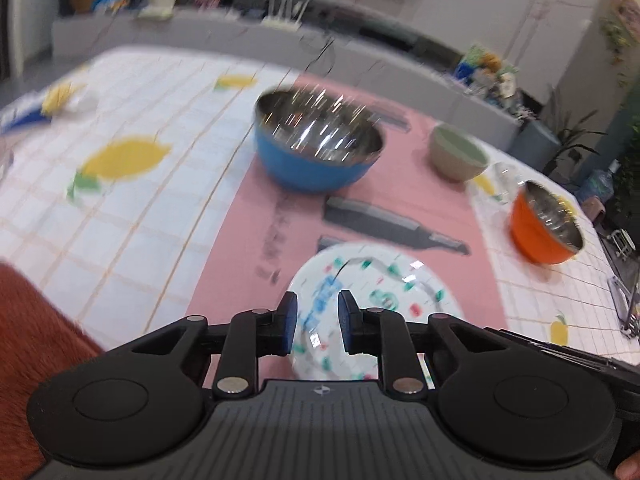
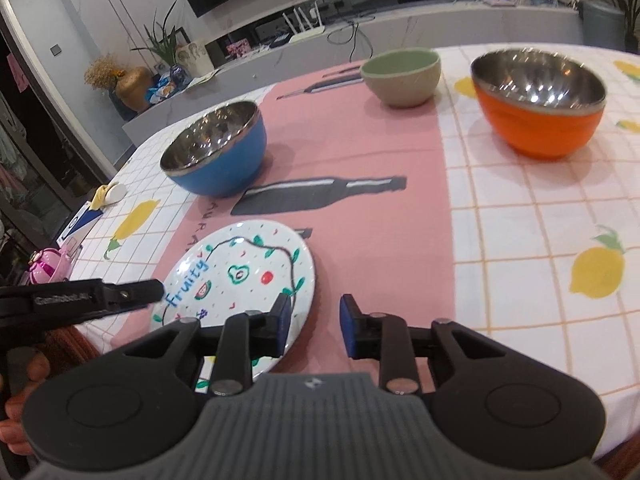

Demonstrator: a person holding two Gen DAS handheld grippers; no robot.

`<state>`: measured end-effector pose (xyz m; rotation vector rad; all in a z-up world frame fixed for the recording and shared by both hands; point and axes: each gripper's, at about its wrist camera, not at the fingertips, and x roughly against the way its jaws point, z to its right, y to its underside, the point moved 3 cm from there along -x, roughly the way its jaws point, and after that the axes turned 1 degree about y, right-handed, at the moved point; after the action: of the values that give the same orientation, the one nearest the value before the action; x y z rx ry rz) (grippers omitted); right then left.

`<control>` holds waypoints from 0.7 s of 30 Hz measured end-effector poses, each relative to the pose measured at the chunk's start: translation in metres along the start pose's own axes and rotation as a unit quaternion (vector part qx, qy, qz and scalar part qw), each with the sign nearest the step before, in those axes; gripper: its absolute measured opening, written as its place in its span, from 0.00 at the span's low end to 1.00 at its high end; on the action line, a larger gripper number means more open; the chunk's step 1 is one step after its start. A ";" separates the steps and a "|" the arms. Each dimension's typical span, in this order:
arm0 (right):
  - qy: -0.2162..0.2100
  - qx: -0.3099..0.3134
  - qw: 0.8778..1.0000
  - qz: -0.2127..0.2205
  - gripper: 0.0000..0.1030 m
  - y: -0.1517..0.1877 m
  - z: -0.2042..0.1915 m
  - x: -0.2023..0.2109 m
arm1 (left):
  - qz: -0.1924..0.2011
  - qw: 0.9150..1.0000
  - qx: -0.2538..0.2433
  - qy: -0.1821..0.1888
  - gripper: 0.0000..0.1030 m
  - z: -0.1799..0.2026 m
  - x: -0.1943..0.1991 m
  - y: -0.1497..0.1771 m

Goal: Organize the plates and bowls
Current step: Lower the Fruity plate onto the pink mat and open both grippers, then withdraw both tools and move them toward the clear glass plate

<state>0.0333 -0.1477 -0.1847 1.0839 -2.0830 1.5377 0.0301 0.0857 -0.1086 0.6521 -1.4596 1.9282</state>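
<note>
A white plate [image 2: 240,276] with "Fruity" and fruit drawings lies on the pink mat [image 2: 360,152] near the table's front; it also shows in the left wrist view [image 1: 380,280]. My left gripper [image 1: 318,322] is open and empty just above the plate's near edge; its arm shows at the left of the right wrist view. My right gripper [image 2: 314,326] is open and empty beside the plate's right edge. A blue steel bowl [image 2: 216,152] [image 1: 316,148], a green-beige bowl [image 2: 402,76] [image 1: 458,154] and an orange steel bowl [image 2: 540,100] [image 1: 546,224] stand farther back.
The table wears a white lemon-print cloth [image 2: 540,240]. A blue-white box [image 2: 82,220] and a pink toy [image 2: 46,266] sit at the table's left edge. A counter with plants and a gold vase [image 2: 134,86] runs behind.
</note>
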 end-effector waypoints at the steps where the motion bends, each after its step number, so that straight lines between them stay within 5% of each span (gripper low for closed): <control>1: 0.005 0.005 1.000 0.008 0.27 -0.002 0.000 0.005 | 0.012 1.000 -0.011 0.004 0.23 0.006 0.005 -0.003; 12: 0.060 0.014 0.995 0.084 0.31 -0.034 0.013 0.046 | 0.026 0.996 -0.062 0.055 0.23 0.066 0.012 -0.029; 21: 0.100 -0.051 0.990 0.089 0.35 -0.075 0.065 0.052 | 0.019 0.994 -0.065 0.087 0.28 0.106 -0.014 -0.057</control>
<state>0.0652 -0.2359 -0.1244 0.6920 -2.1386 1.5294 0.0825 -0.0077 -0.0530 0.3894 -1.4825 1.8504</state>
